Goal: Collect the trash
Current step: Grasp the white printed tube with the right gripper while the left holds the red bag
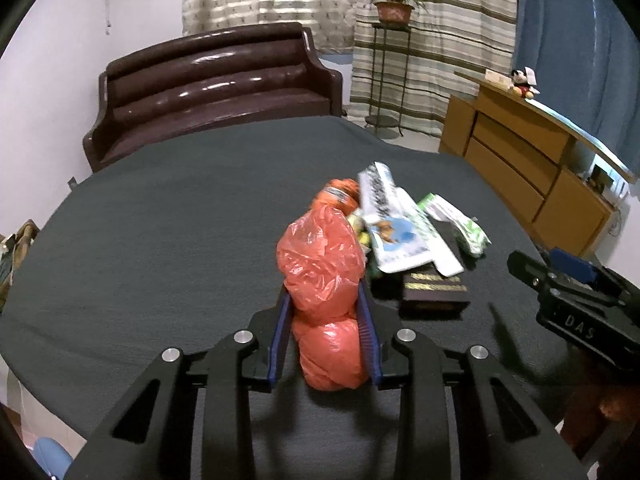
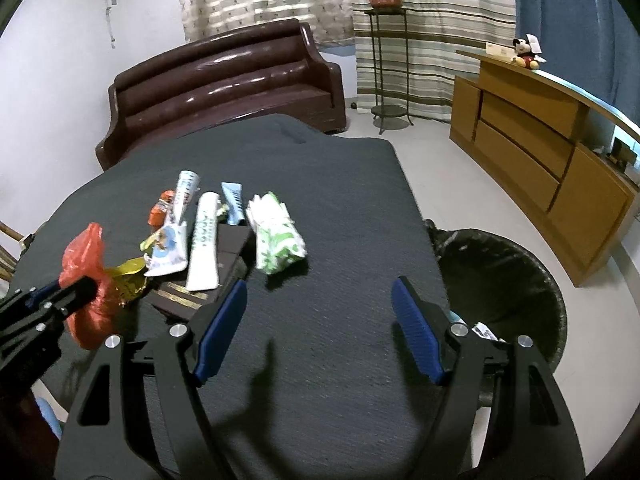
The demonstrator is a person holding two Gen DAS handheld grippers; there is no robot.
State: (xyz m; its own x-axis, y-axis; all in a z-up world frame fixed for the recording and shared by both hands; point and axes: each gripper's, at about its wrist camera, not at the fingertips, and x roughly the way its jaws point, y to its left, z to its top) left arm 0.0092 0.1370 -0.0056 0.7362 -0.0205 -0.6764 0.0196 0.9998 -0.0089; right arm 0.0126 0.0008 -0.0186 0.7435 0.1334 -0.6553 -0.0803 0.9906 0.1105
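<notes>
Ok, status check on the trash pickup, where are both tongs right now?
Left tongs shut on crumpled red plastic bag. Right tongs open, empty, above dark tablecloth. Black-lined bin beside the table's right edge. Wrappers remain; nothing in the way.

Both wrist views angled down, close over table (image 1: pixel 160 220) – shared trash pile (image 2: pixel 208 232)
</notes>
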